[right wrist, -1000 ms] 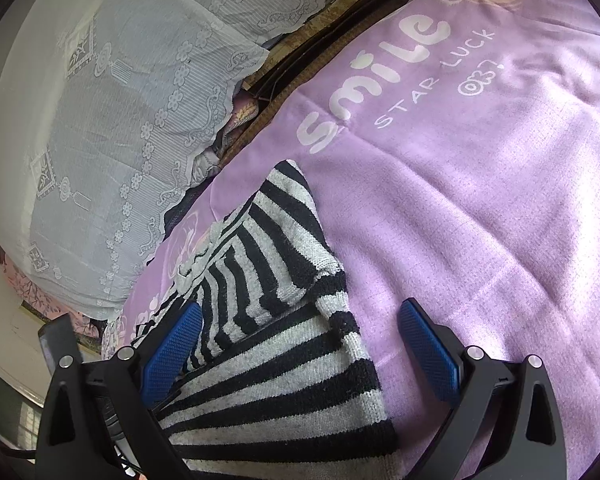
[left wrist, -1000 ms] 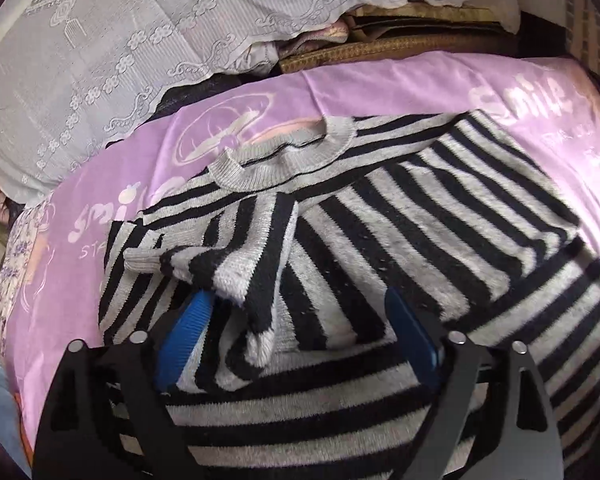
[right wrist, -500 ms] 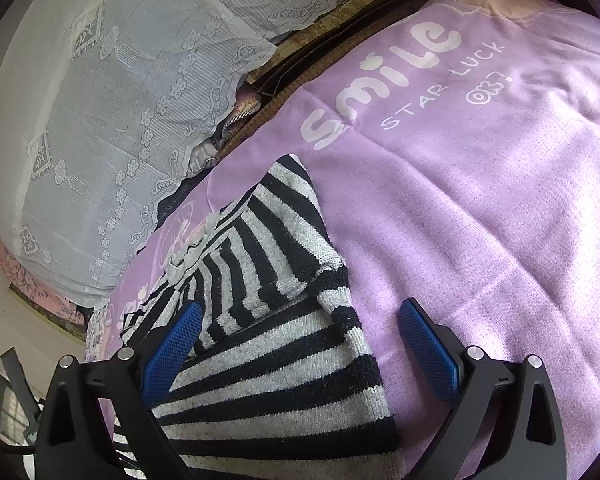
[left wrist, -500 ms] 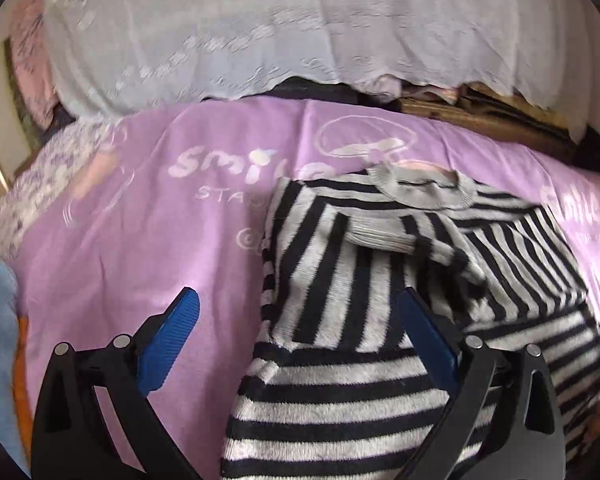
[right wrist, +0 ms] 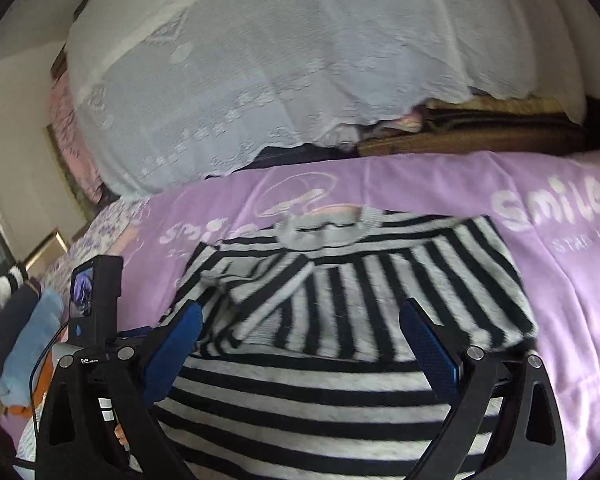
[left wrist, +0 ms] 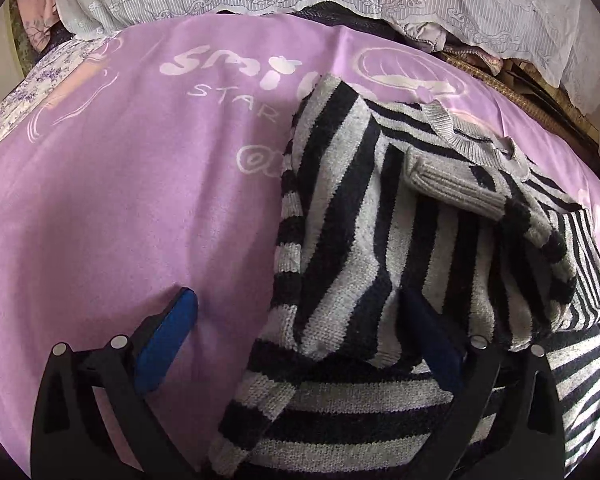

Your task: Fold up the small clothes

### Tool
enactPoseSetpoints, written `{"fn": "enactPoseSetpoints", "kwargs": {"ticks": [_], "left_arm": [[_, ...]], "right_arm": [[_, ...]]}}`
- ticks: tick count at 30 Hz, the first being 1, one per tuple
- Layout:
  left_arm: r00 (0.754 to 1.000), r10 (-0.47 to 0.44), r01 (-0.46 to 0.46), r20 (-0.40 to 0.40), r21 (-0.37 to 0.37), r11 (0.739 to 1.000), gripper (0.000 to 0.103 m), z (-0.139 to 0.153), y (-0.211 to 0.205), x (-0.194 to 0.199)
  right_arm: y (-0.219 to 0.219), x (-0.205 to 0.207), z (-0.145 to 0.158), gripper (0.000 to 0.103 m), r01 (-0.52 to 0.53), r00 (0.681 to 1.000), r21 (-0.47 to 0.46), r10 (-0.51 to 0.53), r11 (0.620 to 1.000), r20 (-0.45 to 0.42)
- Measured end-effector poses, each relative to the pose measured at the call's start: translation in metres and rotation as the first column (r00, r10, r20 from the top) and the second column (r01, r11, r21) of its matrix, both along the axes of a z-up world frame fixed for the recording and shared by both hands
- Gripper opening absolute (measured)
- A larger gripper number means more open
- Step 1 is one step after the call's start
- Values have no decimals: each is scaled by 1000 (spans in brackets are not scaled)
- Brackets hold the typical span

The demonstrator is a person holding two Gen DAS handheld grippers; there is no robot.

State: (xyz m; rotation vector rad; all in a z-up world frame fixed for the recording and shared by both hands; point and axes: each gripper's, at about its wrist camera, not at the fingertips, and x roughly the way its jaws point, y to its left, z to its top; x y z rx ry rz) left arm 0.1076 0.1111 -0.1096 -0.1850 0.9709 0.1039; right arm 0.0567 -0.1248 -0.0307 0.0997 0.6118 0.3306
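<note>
Right gripper (right wrist: pixel 300 344) swung over sweater (right wrist: pixel 340 300)

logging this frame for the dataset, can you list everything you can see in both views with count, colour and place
striped sweater: 1, black and grey-white, on the purple blanket, both sleeves folded in over the body
purple blanket: 1, lilac with white "smile star" print, covers the bed under the sweater
lace cloth: 1, white, draped over a pile at the far edge
brown mat: 1, brown woven, under the lace cloth, right side
folded clothes: small stack, navy and light blue, at the left edge
left gripper: 1, black with blue pads, open, straddling the sweater's left edge
right gripper: 1, black with blue pads, open, over the sweater's hem
</note>
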Motion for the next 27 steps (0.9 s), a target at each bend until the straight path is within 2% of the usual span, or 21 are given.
{"fn": "enactPoseSetpoints", "kwargs": {"ticks": [3,5,6,7,10,13,19,24,26,27], "left_arm": [[1000,18,-18,-2,-15,1000,99,5,11,-5],[1000,8,-8,-10,-12,1000,99,5,13,-3],[1000,4,-4,-14,-7,1000,99,5,12,-2],[1000,21,-21,-21,6,1000,99,4,15,-1],[999,33,-34,-33,-53,998,99,3,26,3],[998,48,-50,-30,-66,997,99,5,32,3],[999,43,-44,1,14,999,99,14,29,1],[997,75,-75,12,14,997,98,19,36,0],[997,71,-71,2,3,997,99,16,37,2],[998,67,-67,1,5,998,99,15,37,2]], "right_arm": [[55,21,-2,97,-63,998,-176,62,982,-10],[78,36,-11,91,-91,996,-261,84,961,-39],[84,43,-15,86,-98,995,-276,85,956,-56],[86,50,-19,74,-95,994,-276,77,956,-75],[87,70,-29,66,-79,991,-282,46,956,-123],[92,74,-34,66,-91,991,-303,55,949,-126],[96,68,-37,66,-138,988,-338,106,931,-111],[106,66,-39,65,-146,989,-405,119,902,-93],[104,73,-41,56,-137,989,-403,104,905,-102],[99,76,-41,36,-120,991,-390,90,913,-95]]}}
